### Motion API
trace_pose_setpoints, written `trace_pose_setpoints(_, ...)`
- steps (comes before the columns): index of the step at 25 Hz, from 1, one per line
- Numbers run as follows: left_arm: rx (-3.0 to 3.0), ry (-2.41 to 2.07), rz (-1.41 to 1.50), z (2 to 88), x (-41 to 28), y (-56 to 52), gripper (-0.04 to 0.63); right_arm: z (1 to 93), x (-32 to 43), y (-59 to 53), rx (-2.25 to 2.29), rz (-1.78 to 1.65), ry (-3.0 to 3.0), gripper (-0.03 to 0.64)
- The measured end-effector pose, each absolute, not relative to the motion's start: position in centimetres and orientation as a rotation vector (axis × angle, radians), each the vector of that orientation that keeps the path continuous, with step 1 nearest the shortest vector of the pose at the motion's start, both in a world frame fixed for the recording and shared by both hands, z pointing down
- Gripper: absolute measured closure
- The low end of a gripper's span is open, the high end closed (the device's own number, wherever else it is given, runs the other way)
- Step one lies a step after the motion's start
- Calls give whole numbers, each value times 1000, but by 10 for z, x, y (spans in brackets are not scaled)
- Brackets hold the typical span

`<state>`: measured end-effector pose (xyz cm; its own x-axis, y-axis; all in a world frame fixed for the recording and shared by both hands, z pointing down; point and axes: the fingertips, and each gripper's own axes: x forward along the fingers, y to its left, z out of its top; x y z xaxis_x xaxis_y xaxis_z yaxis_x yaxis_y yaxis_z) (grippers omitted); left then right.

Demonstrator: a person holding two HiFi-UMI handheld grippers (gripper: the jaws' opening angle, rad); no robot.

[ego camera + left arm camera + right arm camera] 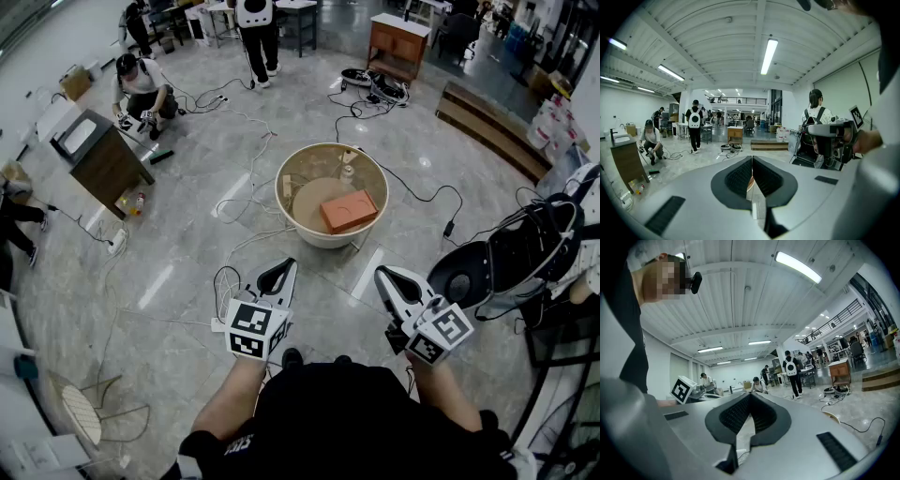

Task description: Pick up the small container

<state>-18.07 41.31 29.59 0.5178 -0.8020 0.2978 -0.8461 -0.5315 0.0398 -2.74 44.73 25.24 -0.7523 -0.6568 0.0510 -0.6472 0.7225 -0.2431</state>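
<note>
The likeliest small container is the orange boxy one (349, 211), lying inside the round tub (323, 240) at frame centre. It looks rigid, flat-sided and probably light, so a pinch across its narrower sides should hold. Whether it has a lid cannot be made out. The pale pieces (347, 171) by the tub's upper rim are too small to identify. Left gripper (281, 269) and right gripper (384, 277), lower in the frame and well apart from the tub, have their jaws pressed together on nothing.
</note>
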Motion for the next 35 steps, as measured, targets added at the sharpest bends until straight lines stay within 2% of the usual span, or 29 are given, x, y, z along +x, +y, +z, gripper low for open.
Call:
trace_pose_setpoints(12,2560,-1398,395,307,-176,408,577,261,-12,444,-1125,-393,2873,606)
trace_pose_setpoints(27,2572,-1427,365,288,-96,441,576,240,85,500,-1053,-404,2778,604)
trace_pose_setpoints(35,2561,-1434,380,294,-80,441,577,246,105,492,-1063,-428,2764,603)
